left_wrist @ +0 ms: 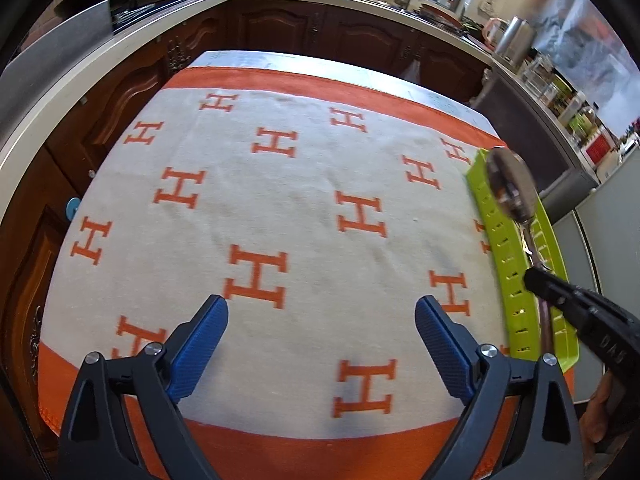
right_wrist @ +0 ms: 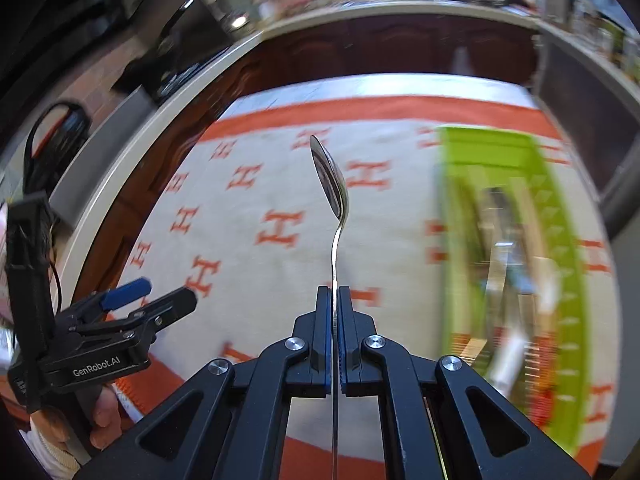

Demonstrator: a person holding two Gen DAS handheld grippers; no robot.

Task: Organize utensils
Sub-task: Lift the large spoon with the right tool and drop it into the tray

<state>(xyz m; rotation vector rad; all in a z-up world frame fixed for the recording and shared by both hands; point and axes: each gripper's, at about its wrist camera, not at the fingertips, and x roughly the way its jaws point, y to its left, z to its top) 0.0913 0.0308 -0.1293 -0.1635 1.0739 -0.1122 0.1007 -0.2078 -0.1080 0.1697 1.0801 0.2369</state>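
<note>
My right gripper (right_wrist: 334, 294) is shut on the handle of a metal spoon (right_wrist: 332, 178), whose bowl sticks out ahead above the cloth. In the left wrist view the same spoon (left_wrist: 510, 192) hangs over the lime-green slotted tray (left_wrist: 508, 264), held by the right gripper (left_wrist: 538, 280). The green tray (right_wrist: 564, 264) lies at the right of the table, blurred, with several utensils inside it. My left gripper (left_wrist: 322, 312) stands open over bare cloth with nothing between its blue pads. It also shows low on the left in the right wrist view, the left gripper (right_wrist: 160, 294) held by a hand.
A white cloth with orange H marks and an orange border (left_wrist: 280, 208) covers the table. Dark wooden cabinets (left_wrist: 280, 28) and a pale L-shaped counter (left_wrist: 120, 44) ring the table; jars and a kettle (left_wrist: 516, 38) crowd the counter at right.
</note>
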